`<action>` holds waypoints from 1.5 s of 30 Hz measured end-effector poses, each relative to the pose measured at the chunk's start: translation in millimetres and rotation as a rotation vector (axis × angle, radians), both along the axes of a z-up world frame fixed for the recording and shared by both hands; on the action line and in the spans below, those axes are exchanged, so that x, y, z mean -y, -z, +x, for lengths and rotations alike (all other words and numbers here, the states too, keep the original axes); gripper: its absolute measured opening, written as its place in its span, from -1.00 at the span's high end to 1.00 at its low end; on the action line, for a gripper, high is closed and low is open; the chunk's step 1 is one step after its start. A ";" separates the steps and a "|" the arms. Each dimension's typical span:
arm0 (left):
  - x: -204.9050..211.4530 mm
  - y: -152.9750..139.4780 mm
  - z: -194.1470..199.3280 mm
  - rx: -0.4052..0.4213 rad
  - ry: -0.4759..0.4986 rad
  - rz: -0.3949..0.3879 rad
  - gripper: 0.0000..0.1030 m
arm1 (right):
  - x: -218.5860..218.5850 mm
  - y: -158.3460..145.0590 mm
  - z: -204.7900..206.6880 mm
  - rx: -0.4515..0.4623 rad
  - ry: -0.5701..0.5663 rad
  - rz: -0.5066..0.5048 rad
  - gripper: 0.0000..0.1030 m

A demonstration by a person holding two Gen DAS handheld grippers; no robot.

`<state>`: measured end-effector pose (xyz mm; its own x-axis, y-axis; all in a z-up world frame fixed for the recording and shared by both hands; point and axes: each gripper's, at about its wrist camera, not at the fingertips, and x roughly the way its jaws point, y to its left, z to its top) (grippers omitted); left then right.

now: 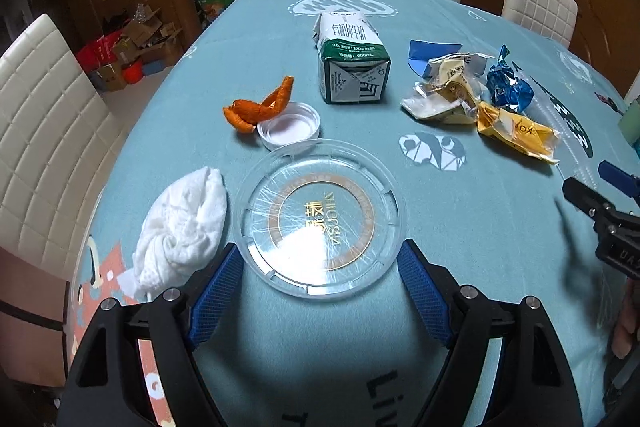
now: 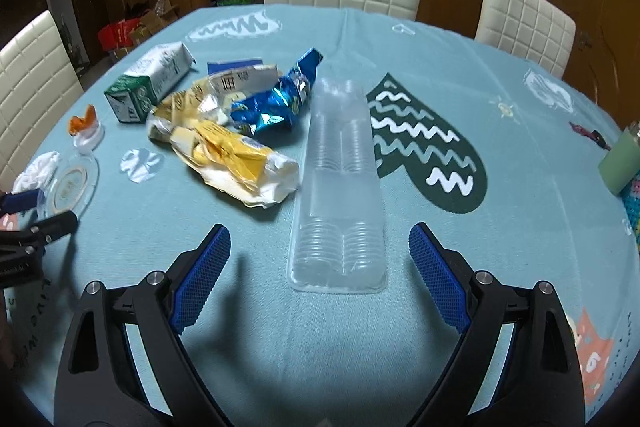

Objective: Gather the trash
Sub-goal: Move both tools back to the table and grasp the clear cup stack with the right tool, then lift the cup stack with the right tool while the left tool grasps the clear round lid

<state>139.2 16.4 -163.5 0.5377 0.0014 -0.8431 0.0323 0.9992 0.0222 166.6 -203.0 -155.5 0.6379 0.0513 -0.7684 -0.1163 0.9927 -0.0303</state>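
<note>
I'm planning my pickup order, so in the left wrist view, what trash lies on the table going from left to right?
White tissue → orange peel → white cap → clear round lid → milk carton → cream wrapper → blue foil wrapper, with the yellow wrapper under it.

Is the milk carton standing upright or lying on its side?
On its side: the milk carton lies flat on the tablecloth, folded base facing the left camera.

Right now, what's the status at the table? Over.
Left gripper open, over clear round lid. Right gripper open, lined up on clear plastic tray. Nothing picked up yet. Wrappers beside tray, not blocking.
</note>
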 end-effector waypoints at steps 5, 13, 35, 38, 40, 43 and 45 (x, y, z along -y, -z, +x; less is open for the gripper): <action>5.5 0.8 9.5 0.009 0.010 0.003 -0.52 | 3.3 8.0 7.3 -0.050 0.002 0.048 -0.59; 10.5 -0.2 11.5 0.036 0.025 0.004 -0.50 | 0.6 7.1 5.8 -0.027 -0.009 0.047 0.02; 12.0 -18.5 -5.5 0.109 0.066 -0.039 -0.67 | 1.3 -7.8 -9.6 0.020 0.003 0.078 0.09; 17.8 -17.7 6.7 0.094 0.079 -0.006 -0.67 | 0.2 -10.9 -4.8 0.026 -0.002 0.073 0.09; 20.2 -16.2 14.4 0.083 0.090 -0.007 -0.67 | 0.5 -15.5 0.7 0.037 -0.003 0.071 0.08; 24.5 -11.5 25.9 0.066 0.094 0.012 -0.67 | 2.7 -19.5 8.1 0.046 0.005 0.074 0.08; 26.1 -9.2 34.0 0.057 0.094 0.012 -0.67 | 5.3 -20.1 13.7 0.047 0.013 0.078 0.08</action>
<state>173.2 -9.8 -154.3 0.5829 -0.0409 -0.8115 0.1239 0.9915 0.0391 180.3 -208.3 -135.4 0.6741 0.1014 -0.7317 -0.1038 0.9937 0.0421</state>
